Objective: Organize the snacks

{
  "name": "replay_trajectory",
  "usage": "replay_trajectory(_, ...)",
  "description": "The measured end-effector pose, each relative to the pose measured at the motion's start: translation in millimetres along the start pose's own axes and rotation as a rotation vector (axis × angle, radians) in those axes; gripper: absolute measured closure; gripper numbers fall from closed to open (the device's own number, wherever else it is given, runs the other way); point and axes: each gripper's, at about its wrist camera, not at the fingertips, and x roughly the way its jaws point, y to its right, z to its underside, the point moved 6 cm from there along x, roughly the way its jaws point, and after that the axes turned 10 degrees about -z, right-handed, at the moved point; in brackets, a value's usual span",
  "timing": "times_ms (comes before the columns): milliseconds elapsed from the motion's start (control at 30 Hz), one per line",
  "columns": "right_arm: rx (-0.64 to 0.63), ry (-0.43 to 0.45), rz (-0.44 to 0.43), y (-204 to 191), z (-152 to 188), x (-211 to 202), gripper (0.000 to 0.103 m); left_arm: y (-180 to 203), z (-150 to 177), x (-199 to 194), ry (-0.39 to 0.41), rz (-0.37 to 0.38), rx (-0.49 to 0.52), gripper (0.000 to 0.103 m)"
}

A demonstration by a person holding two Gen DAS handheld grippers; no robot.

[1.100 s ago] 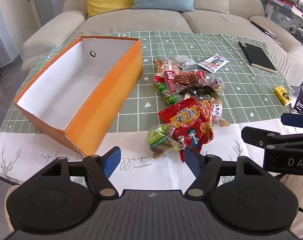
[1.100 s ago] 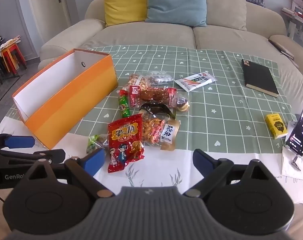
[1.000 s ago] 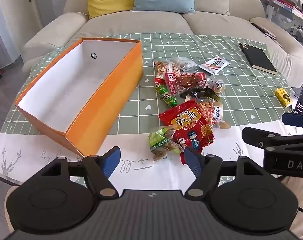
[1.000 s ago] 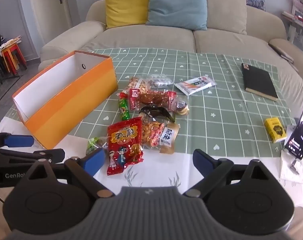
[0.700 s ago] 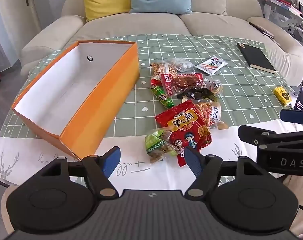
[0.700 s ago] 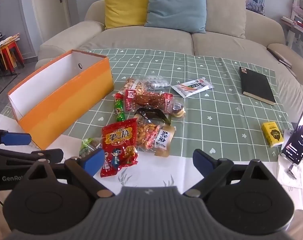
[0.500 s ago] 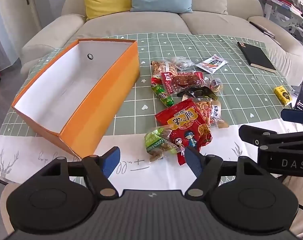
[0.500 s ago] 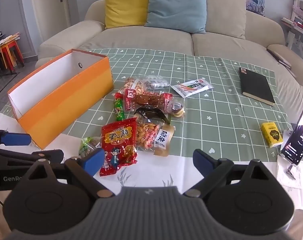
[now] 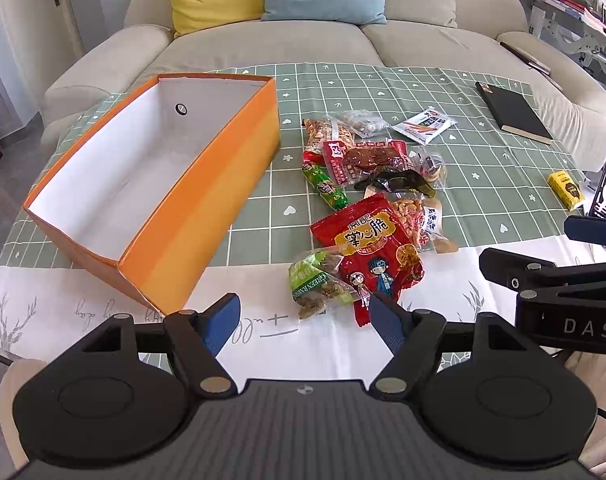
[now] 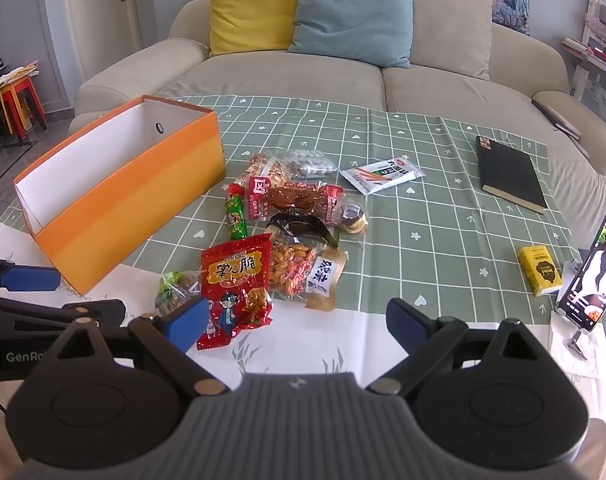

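Your orange box [image 9: 191, 216] sits on the table's [image 9: 503, 184] left side, open top, nothing inside. Just right of it is the snack pile: green bag [image 9: 317, 286] nearest you, touching the red bag [image 9: 369, 248], more packets behind, white packet [image 9: 425, 124] apart at the back. Your left gripper [image 9: 303, 320] hovers short of the green bag, jaws spread, holding nothing. Your right gripper [image 10: 295, 322] is also wide apart, nothing held, near the pile's front edge. Black book [image 10: 509, 172] far right.

1. Black notebook [image 10: 510, 173] – far ahead, right of the jaws.
2. Yellow carton [image 10: 540, 275] beside a propped phone [image 10: 594, 270] – at the right.
3. Yellow cushion [image 10: 252, 8] and blue cushion [image 10: 355, 14] on the sofa [image 10: 431, 80], straight ahead.
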Motion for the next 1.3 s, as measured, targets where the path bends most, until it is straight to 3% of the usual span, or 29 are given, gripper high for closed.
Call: replay_trajectory(1300, 0.000, 0.001, -0.008, -1.0, 3.2, -0.5, 0.010, 1.2, 4.5, 0.7, -0.005, 0.004, -0.001, 0.017)
